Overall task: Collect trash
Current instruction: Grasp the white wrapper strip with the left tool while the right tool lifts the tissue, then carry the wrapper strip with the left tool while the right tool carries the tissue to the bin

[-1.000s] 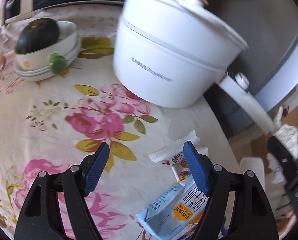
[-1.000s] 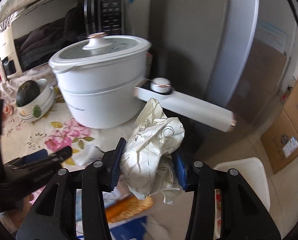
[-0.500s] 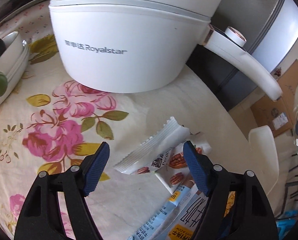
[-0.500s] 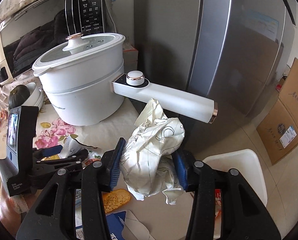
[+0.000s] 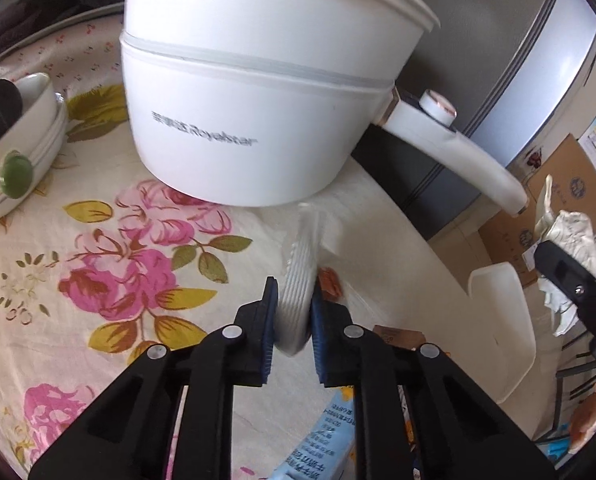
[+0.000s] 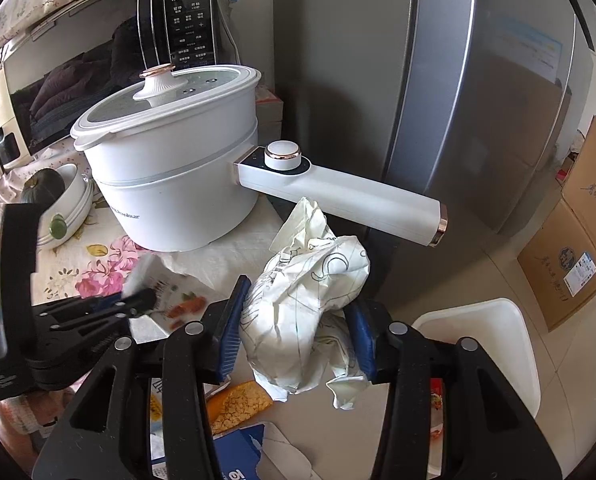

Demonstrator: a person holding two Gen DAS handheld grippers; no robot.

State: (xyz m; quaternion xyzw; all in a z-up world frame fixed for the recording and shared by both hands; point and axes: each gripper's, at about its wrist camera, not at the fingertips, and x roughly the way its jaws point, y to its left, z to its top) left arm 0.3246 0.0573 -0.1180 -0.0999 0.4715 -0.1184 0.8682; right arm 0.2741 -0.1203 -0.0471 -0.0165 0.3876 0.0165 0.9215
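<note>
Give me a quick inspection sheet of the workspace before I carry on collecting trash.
Surface: floral tablecloth, wrappers at its near edge.
Job's things: white snack wrapper pinched upright; crumpled paper held; white bin on the floor.
Clutter: white electric pot, stacked bowls holding a dark squash, blue packet.
Grippers: left hand-held gripper has just been closing, wrapper between its pads; right hand-held gripper clamps the paper.
Cables: nothing seen.
Surroundings: microwave, grey fridge, cardboard boxes.
</note>
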